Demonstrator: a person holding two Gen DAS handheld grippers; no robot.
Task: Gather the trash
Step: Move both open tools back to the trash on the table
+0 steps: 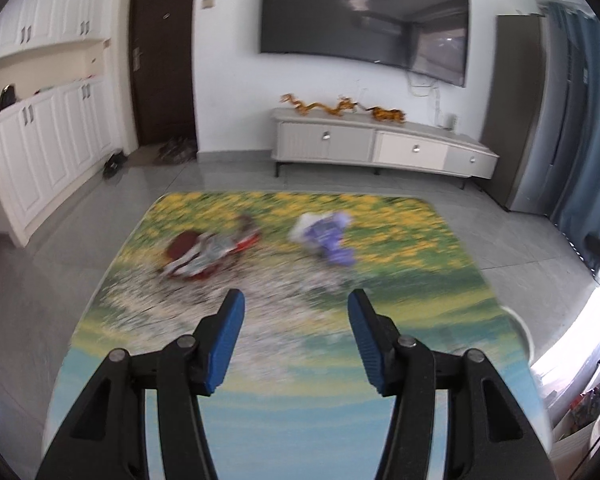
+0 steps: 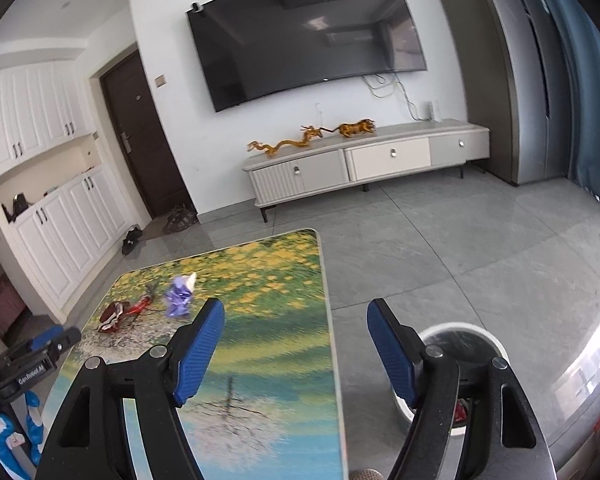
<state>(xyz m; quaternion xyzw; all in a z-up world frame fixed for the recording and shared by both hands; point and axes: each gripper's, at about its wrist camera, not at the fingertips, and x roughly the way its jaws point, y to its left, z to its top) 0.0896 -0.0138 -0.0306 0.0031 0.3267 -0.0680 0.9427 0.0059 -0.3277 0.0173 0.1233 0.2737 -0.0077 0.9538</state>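
A red-and-white crumpled wrapper (image 1: 204, 254) and a purple crumpled wrapper (image 1: 328, 234) lie on the far half of the picture-printed table (image 1: 284, 412). My left gripper (image 1: 296, 300) is open and empty, above the table short of both wrappers. In the right wrist view the red wrapper (image 2: 120, 314) and purple wrapper (image 2: 179, 294) lie at the table's far left. My right gripper (image 2: 296, 308) is open and empty, over the table's right edge (image 2: 334, 332). A white round trash bin (image 2: 460, 368) stands on the floor right of the table, partly behind my right finger. The left gripper (image 2: 40, 344) shows at the left edge.
A grey TV cabinet (image 2: 364, 164) with gold figurines stands against the far wall under a wall TV (image 2: 308, 32). White cupboards (image 2: 52, 236) and a dark door (image 2: 140, 128) are on the left. Blue curtains (image 2: 596, 80) hang on the right. Grey tile floor surrounds the table.
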